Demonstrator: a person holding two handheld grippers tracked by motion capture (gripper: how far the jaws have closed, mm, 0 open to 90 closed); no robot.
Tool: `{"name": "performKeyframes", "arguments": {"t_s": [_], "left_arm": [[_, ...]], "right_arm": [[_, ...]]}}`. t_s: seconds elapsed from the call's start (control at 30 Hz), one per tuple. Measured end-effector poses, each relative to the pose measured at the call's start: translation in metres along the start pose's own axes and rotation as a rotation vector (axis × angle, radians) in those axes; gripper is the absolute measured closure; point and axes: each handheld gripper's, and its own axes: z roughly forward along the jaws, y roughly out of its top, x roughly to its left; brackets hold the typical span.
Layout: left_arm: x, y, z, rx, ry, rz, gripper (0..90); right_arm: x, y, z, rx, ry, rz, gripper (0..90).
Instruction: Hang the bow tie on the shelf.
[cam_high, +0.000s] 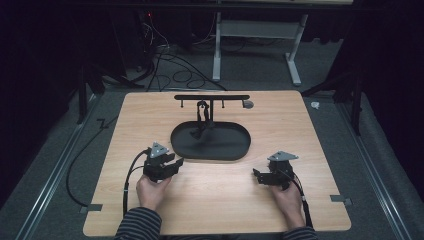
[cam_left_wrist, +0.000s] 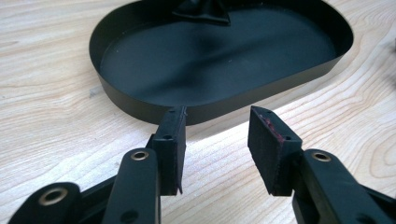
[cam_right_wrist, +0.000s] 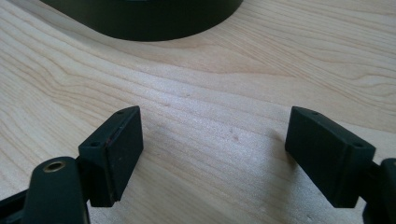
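A black oval tray (cam_high: 225, 142) lies in the middle of the wooden table, with a T-shaped black stand (cam_high: 211, 97) rising from its far side. A dark strap (cam_high: 201, 117) hangs from the stand's bar down into the tray, and its lower end (cam_left_wrist: 201, 10) rests on the tray floor. My left gripper (cam_high: 176, 163) is open and empty, its jaws a short way from the tray's near wall (cam_left_wrist: 140, 105). My right gripper (cam_high: 256, 174) is open wide over bare wood, with the tray wall (cam_right_wrist: 154, 18) farther ahead. In their own views the left gripper (cam_left_wrist: 218, 114) and right gripper (cam_right_wrist: 215, 114) hold nothing.
A small grey round piece (cam_high: 247, 104) sits at the right end of the stand's bar. A cable (cam_high: 129, 180) trails from the left gripper toward the table's near edge. Beyond the table are floor cables (cam_high: 175, 70) and a white desk frame (cam_high: 260, 35).
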Motion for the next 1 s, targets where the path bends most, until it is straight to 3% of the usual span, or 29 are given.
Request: {"name": "performKeyframes", "arguments": {"t_s": [0.17, 1.0], "left_arm": [[-0.002, -0.001, 0.005, 0.013, 0.017, 0.014, 55.6], [0.001, -0.003, 0.017, 0.049, 0.038, 0.001, 54.4]], "right_arm": [[0.000, 0.000, 0.000, 0.000, 0.000, 0.000, 20.5], [0.000, 0.000, 0.000, -0.001, 0.000, 0.003, 20.5]]}}
